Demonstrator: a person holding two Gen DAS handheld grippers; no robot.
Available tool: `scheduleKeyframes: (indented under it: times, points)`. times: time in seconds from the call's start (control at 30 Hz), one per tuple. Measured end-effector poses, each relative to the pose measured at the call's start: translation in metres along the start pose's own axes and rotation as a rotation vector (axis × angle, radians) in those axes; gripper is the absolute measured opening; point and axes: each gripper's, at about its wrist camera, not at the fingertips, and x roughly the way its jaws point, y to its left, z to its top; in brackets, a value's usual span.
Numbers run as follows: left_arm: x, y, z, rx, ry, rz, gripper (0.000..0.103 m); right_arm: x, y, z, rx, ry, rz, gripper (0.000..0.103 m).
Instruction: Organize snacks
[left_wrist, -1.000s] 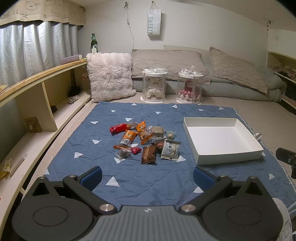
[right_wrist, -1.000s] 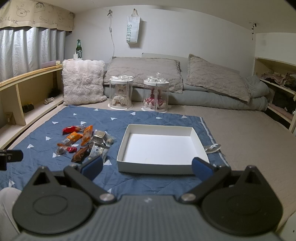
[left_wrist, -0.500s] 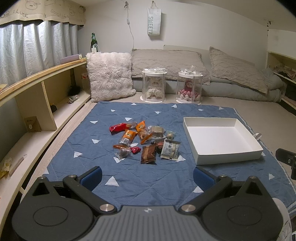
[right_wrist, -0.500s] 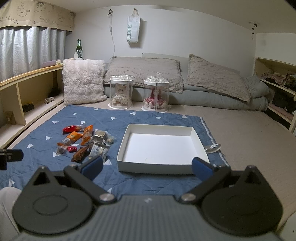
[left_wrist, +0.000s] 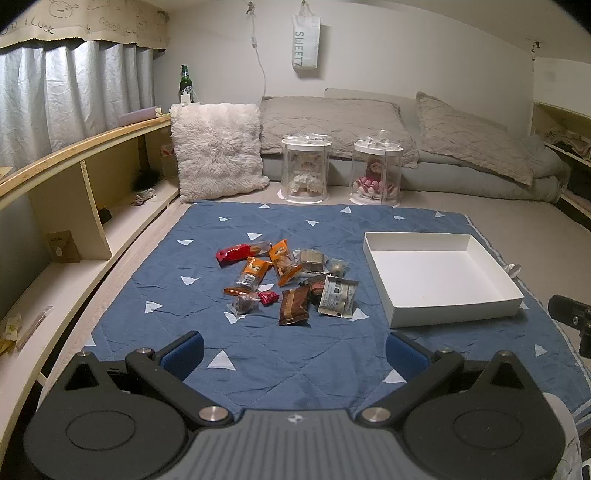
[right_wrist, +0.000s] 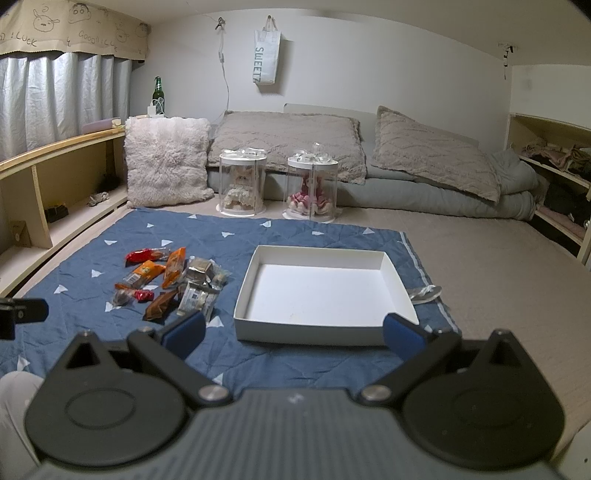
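Several wrapped snacks (left_wrist: 288, 280) lie in a loose pile on a blue quilted mat (left_wrist: 295, 354); they also show in the right wrist view (right_wrist: 173, 284). An empty white shallow box (left_wrist: 439, 277) sits on the mat to their right, also in the right wrist view (right_wrist: 325, 291). My left gripper (left_wrist: 295, 354) is open and empty, held above the mat in front of the pile. My right gripper (right_wrist: 293, 334) is open and empty, just in front of the box's near wall.
Two clear cylinders with dolls (left_wrist: 304, 171) stand beyond the mat. A fluffy pillow (left_wrist: 218, 151) and grey bedding (left_wrist: 461, 136) lie at the back. Wooden shelves (left_wrist: 74, 206) run along the left. A spoon (right_wrist: 424, 293) lies right of the box.
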Motion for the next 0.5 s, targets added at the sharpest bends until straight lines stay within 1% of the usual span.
scheduleKeyframes:
  times: [0.5]
  points:
    - [0.0030,-0.0008,0.0015,-0.001,0.002,-0.002,0.103,0.0001,-0.0008,-0.0009,-0.001,0.002,-0.001,0.103]
